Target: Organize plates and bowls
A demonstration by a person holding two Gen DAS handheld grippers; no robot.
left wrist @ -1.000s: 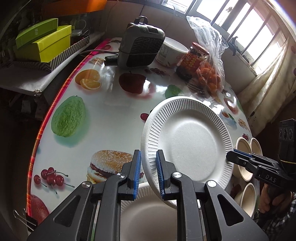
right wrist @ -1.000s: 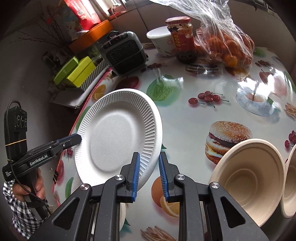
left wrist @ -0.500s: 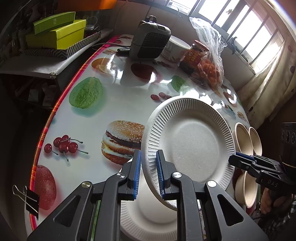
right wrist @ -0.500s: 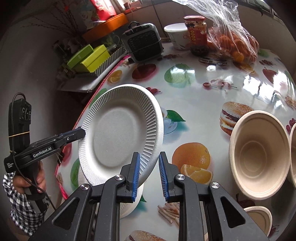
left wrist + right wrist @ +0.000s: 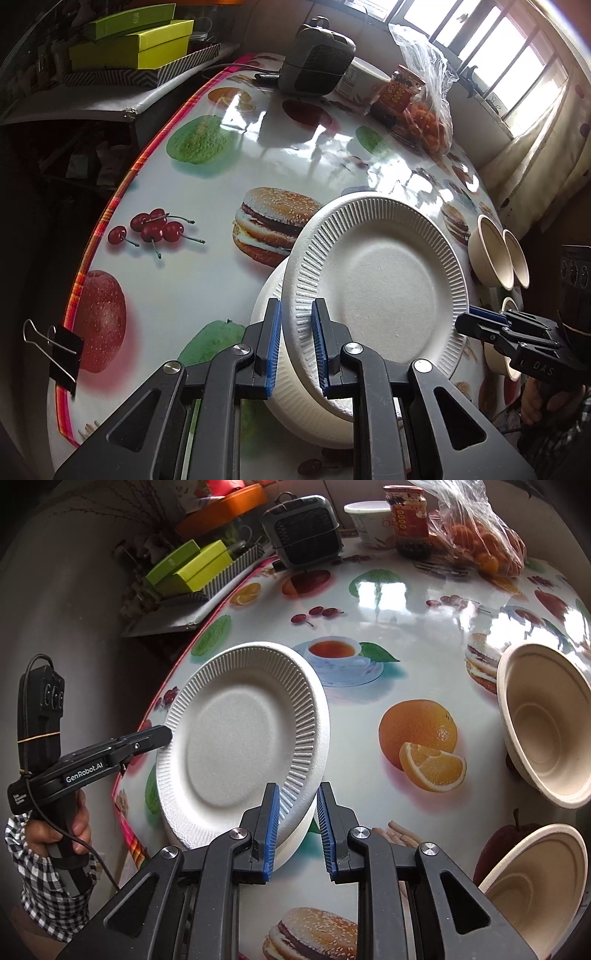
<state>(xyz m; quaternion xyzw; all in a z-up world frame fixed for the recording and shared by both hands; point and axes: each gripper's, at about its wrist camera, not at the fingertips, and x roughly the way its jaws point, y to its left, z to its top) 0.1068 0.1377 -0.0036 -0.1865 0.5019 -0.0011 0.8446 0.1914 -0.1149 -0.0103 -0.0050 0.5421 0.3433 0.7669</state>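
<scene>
Your lifted plate (image 5: 384,291) hangs tilted just over the plate stack (image 5: 295,413) at the table's (image 5: 207,295) near left edge; bowls (image 5: 543,723) sit right, heater (image 5: 303,531) far.

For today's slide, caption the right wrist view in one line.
Both grippers, right gripper and left gripper, hold a white paper plate tilted over a plate stack, beige bowls alongside.
</scene>
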